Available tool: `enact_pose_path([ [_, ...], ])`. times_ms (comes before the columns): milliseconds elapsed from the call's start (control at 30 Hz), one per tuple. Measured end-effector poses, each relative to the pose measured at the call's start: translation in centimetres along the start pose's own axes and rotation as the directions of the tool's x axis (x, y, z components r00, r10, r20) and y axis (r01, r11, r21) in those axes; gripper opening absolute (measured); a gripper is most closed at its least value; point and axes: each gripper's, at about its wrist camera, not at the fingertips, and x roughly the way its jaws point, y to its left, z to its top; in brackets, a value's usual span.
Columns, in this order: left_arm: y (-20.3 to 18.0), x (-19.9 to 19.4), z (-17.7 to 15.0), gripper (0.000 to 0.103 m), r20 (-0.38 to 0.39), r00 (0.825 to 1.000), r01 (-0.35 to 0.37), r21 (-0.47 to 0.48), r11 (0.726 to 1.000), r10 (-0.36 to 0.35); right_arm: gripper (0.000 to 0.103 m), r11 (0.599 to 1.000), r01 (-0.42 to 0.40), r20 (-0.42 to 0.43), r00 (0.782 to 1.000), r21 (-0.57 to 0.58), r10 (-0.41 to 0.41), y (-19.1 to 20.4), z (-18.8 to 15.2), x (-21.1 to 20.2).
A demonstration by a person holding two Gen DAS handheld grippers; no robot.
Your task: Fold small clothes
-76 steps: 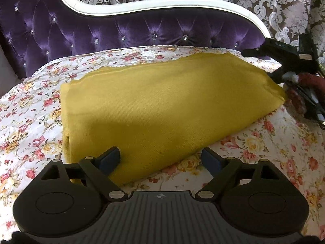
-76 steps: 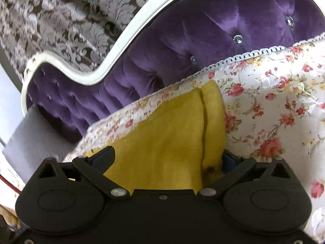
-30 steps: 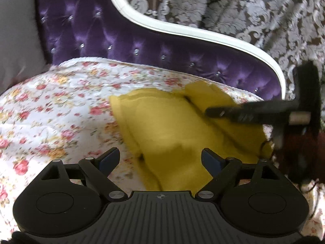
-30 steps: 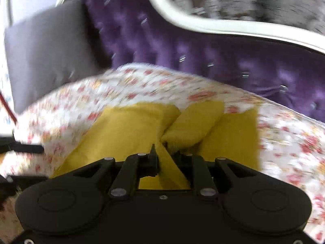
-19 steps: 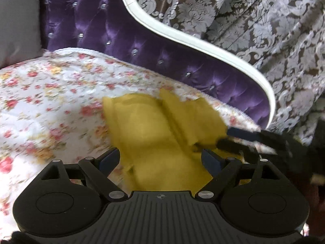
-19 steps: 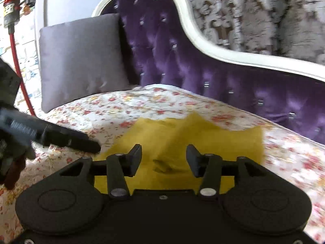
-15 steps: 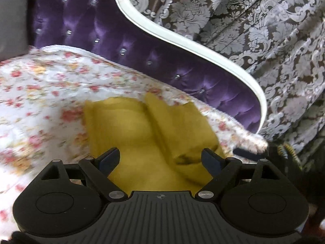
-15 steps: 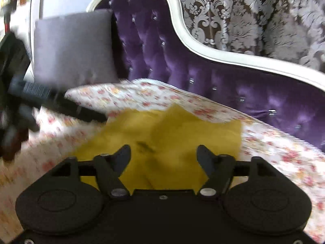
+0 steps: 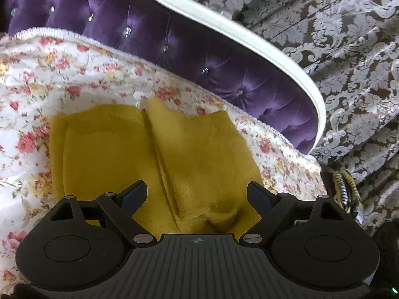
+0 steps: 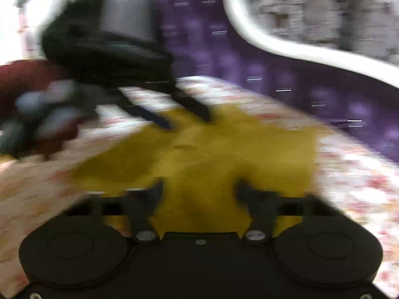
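A mustard-yellow cloth (image 9: 112, 149) lies folded on the flowered sheet (image 9: 74, 74), one flap laid over its right half with a ridge down the middle. My left gripper (image 9: 197, 194) hovers open just above the cloth's near edge, nothing between its fingers. The right wrist view is blurred: the cloth (image 10: 224, 149) spreads in front of my right gripper (image 10: 199, 189), whose jaws are closing with a clear gap left; cloth shows behind the gap, not pinched. There the left gripper (image 10: 188, 121) reaches in from the upper left, tips at the cloth's far edge.
A purple tufted backrest (image 9: 199, 57) with a white frame (image 9: 249, 37) curves behind the sheet. Patterned curtains (image 9: 336, 49) hang beyond. A grey cushion (image 10: 129, 15) leans at the far left. A dark red sleeve (image 10: 27, 82) holds the left gripper. A striped cable (image 9: 346, 194) hangs right.
The right gripper let go of the yellow flap, opened wide, then narrowed again. The left gripper swung right over the cloth. The right gripper has left the left wrist view.
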Motion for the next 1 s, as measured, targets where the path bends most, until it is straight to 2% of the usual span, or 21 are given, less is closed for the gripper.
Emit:
enact_pose_path([
  [33, 0.2, 0.2, 0.1, 0.087, -0.008, 1.000, 0.003, -0.004, 1.000, -0.003, 0.030, 0.998, -0.059, 0.007, 0.998, 0.014, 0.059, 0.1, -0.1, -0.5],
  [67, 0.4, 0.6, 0.2, 0.087, -0.018, 1.000, 0.005, -0.007, 1.000, -0.005, 0.032, 0.998, -0.056, 0.028, 0.998, 0.025, 0.056, 0.2, -0.3, -1.0],
  [167, 0.7, 1.9, 0.6, 0.087, -0.042, 0.999, -0.004, -0.027, 1.000, 0.003, 0.049, 0.997, 0.067, 0.049, 0.997, -0.035, -0.065, 1.0, -0.8, -1.3],
  [267, 0.6, 2.8, 1.1, 0.087, -0.050, 0.999, 0.008, -0.026, 1.000, -0.010, 0.063, 0.990, 0.113, 0.046, 0.993, -0.086, -0.110, 1.5, -1.4, -0.9],
  [400, 0.3, 4.0, 1.9, 0.087, -0.059, 0.998, 0.030, -0.030, 0.999, -0.032, 0.070, 0.963, 0.192, 0.052, 0.981, -0.187, -0.186, 2.4, -2.0, 0.2],
  [433, 0.3, 4.3, 2.1, 0.087, -0.061, 0.998, 0.034, -0.034, 0.999, -0.036, 0.076, 0.961, 0.195, 0.055, 0.981, -0.195, -0.188, 2.8, -1.9, 0.5],
  [533, 0.1, 5.1, 2.7, 0.087, -0.063, 0.997, 0.048, -0.038, 0.998, -0.050, 0.078, 0.953, 0.193, 0.051, 0.981, -0.232, -0.186, 3.6, -2.2, 1.9],
  [633, 0.1, 5.5, 3.0, 0.086, -0.063, 0.996, 0.062, -0.042, 0.997, -0.065, 0.075, 0.950, 0.185, 0.061, 0.983, -0.251, -0.176, 4.4, -2.6, 2.4],
  [700, 0.0, 5.6, 3.1, 0.085, -0.064, 0.995, 0.071, -0.030, 0.997, -0.073, 0.064, 0.959, 0.175, 0.066, 0.984, -0.221, -0.164, 4.1, -2.5, 2.6],
  [733, -0.1, 5.6, 3.1, 0.080, -0.065, 0.995, 0.069, -0.022, 0.997, -0.070, 0.054, 0.965, 0.173, 0.061, 0.985, -0.197, -0.164, 3.8, -2.4, 2.8],
  [800, -0.3, 5.7, 3.1, 0.067, -0.064, 0.996, 0.068, -0.006, 0.998, -0.069, 0.037, 0.976, 0.161, 0.050, 0.987, -0.149, -0.155, 3.0, -2.4, 3.0],
  [833, -0.3, 5.7, 3.1, 0.045, -0.062, 0.996, 0.066, -0.002, 0.998, -0.066, 0.015, 0.977, 0.165, 0.046, 0.986, -0.137, -0.160, 2.7, -2.5, 3.0],
  [867, -0.3, 5.7, 3.2, 0.012, -0.050, 0.997, 0.053, -0.002, 0.999, -0.053, 0.015, 0.976, 0.176, 0.044, 0.984, -0.124, -0.172, 2.4, -2.6, 2.9],
  [933, -0.7, 5.6, 3.4, 0.011, -0.022, 0.999, 0.047, 0.005, 0.999, -0.047, 0.015, 0.979, 0.184, 0.064, 0.982, -0.089, -0.179, 1.9, -2.5, 2.4],
  [1000, -2.1, 4.6, 3.9, 0.011, 0.004, 0.999, 0.040, 0.067, 0.997, -0.040, 0.015, 0.980, 0.193, 0.111, 0.976, -0.051, -0.187, 1.7, -2.1, 0.8],
])
